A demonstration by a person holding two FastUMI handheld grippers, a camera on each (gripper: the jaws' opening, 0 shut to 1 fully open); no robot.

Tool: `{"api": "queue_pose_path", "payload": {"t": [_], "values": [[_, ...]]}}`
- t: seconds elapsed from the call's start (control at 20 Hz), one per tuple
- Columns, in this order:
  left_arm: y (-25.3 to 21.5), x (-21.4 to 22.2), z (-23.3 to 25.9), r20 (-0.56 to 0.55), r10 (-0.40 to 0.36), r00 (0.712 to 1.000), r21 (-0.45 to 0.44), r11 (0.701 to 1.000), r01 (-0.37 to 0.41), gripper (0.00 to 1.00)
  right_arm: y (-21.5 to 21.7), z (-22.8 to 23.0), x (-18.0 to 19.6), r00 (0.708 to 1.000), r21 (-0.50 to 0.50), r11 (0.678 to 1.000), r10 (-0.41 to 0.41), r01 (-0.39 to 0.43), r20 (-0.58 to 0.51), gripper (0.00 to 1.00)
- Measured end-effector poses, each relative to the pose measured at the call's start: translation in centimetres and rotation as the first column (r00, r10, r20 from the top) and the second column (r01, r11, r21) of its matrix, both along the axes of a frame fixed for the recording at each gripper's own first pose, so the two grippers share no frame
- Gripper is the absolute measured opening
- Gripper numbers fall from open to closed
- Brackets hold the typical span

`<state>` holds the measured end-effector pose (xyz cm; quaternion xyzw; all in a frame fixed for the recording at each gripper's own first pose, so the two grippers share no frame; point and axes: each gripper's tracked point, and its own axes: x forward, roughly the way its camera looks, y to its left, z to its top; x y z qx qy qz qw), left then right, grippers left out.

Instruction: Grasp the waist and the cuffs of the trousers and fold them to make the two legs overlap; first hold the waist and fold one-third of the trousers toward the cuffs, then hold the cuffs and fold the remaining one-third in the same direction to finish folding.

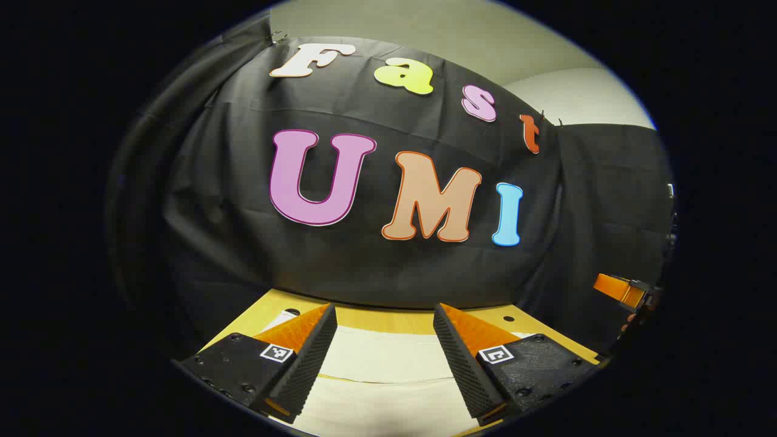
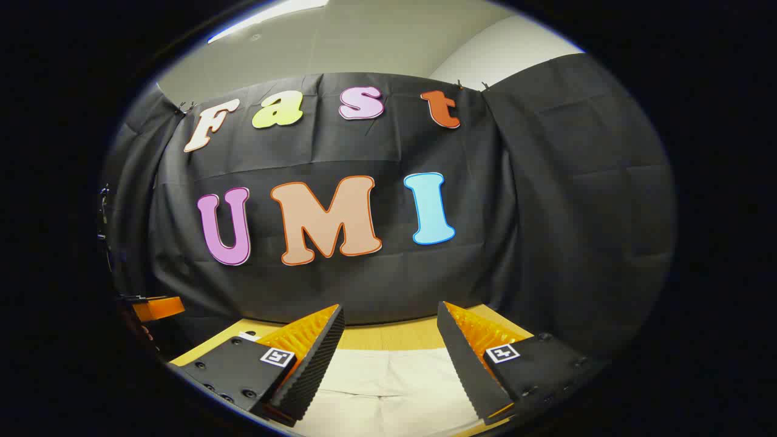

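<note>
Nearest the lens in the left gripper view, the left tongs (image 1: 384,318) stand spread wide, their two fingers (image 1: 306,358) well apart with nothing between them; pale cream trousers (image 1: 388,376) lie flat on the tabletop (image 1: 376,317) below and just ahead of the gap, untouched by either finger; a straight edge of the cloth crosses between the fingers, and beyond it a further stretch of the same cloth reaches toward the far rim of the tabletop. Past that rim hangs the black cloth wall (image 1: 364,261); off to the far right of these tongs, raised above the tabletop, the tip of the other gripper shows, too small and cropped to tell its state from here.

Seen in the right gripper view, the right tongs (image 2: 390,315) are likewise spread — fingers (image 2: 315,364) apart, gripping nothing; the trousers (image 2: 388,388) lie on the tabletop (image 2: 388,337) under and ahead of the gap, with soft creases running away from the tongs and a seam-like fold down the middle; a strip of bare yellow wood shows beyond the cloth, then the black wall (image 2: 394,285). Far to the left of these tongs, one tip of the left tongs (image 2: 158,306) juts in above the tabletop.
</note>
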<state>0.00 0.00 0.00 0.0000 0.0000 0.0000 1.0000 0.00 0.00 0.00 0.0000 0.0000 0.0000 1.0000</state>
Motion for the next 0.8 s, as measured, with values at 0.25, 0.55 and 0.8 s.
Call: {"api": "queue_pose_path", "payload": {"t": [0.25,0.55,0.8], "values": [[-0.1,-0.1,-0.4,-0.011,-0.008,1.0,-0.001,1.0,0.008,0.94,0.2,-0.3,0.3,1.0,0.005,1.0,0.007,-0.007,-0.006,0.98],[-0.2,0.1,-1.1,-0.034,-0.013,0.999,0.001,1.0,0.013,0.95,0.1,-1.0,0.5,1.0,0.001,1.0,0.002,-0.002,-0.022,0.96],[-0.4,0.3,-1.2,-0.041,-0.017,0.999,0.008,1.0,0.018,0.94,-0.3,-1.0,0.7,1.0,0.01,1.0,-0.003,0.003,-0.019,0.98]]}}
